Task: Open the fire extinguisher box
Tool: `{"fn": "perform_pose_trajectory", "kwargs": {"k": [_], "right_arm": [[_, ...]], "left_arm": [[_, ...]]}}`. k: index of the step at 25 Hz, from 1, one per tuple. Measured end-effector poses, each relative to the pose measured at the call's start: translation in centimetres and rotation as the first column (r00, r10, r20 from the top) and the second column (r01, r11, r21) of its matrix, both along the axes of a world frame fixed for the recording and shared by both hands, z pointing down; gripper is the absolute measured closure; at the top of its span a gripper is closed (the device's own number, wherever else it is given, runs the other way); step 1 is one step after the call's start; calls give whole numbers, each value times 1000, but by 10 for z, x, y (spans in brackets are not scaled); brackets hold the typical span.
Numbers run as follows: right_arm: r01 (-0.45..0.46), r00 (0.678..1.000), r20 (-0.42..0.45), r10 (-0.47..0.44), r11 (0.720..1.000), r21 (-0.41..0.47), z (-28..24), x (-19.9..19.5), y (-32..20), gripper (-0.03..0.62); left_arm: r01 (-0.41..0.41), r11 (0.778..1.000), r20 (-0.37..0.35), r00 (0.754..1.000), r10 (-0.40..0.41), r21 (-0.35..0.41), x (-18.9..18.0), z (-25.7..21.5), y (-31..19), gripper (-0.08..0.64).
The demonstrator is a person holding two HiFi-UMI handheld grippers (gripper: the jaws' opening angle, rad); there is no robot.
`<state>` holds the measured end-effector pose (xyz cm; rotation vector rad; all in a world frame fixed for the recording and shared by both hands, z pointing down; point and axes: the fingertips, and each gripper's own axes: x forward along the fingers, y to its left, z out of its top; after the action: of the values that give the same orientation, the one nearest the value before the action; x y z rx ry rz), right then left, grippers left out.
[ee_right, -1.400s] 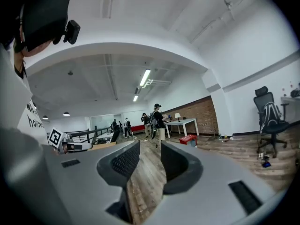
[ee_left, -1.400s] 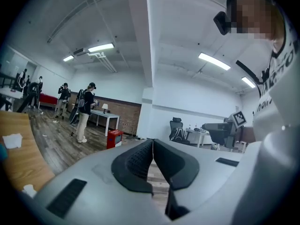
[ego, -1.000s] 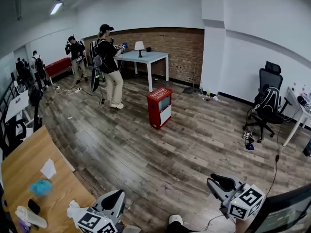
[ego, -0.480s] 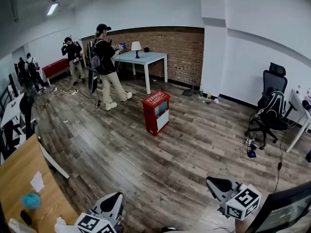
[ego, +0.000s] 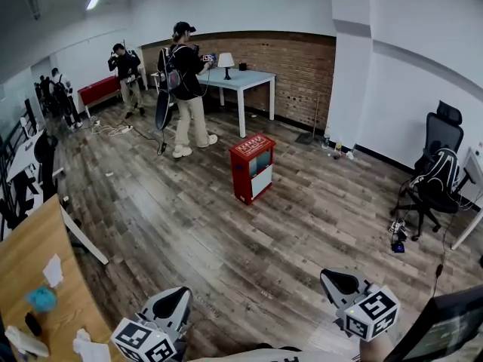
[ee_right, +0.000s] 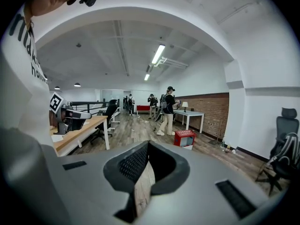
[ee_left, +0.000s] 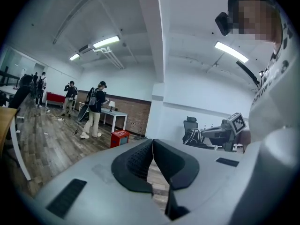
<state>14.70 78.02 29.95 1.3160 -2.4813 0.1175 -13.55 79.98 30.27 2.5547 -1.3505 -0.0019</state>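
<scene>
Fire extinguisher box (ego: 252, 167) stood far ahead, seemingly midway between left gripper (ego: 175, 302) and right gripper (ego: 338, 281); both closed, empty.

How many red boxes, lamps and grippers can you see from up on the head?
red box: 1
lamp: 1
hand-held grippers: 2, the left hand-held gripper and the right hand-held gripper
total: 4

Grey hand-held grippers (ego: 178, 296) (ego: 330, 277), black-and-white marker cubes (ego: 143, 343)
</scene>
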Motion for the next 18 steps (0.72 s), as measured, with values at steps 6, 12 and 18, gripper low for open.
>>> {"fn": "perform_pose_trajectory", "kwargs": {"k": [6, 12, 18], "right_arm": [[-10, 998, 56, 10, 1000, -10, 8, 4, -17, 582], [-10, 999, 50, 13, 998, -63, 27, 1, -17, 581], [-69, 996, 43, 73, 992, -103, 42, 19, -33, 581]], "left_arm": [[18, 1000, 12, 1000, -18, -1, -2, -3, -14, 549], [20, 998, 15, 1000, -20, -59, -8, 18, -17, 549], [-38, 996, 11, 999, 39, -80, 9, 31, -50, 549]]}}
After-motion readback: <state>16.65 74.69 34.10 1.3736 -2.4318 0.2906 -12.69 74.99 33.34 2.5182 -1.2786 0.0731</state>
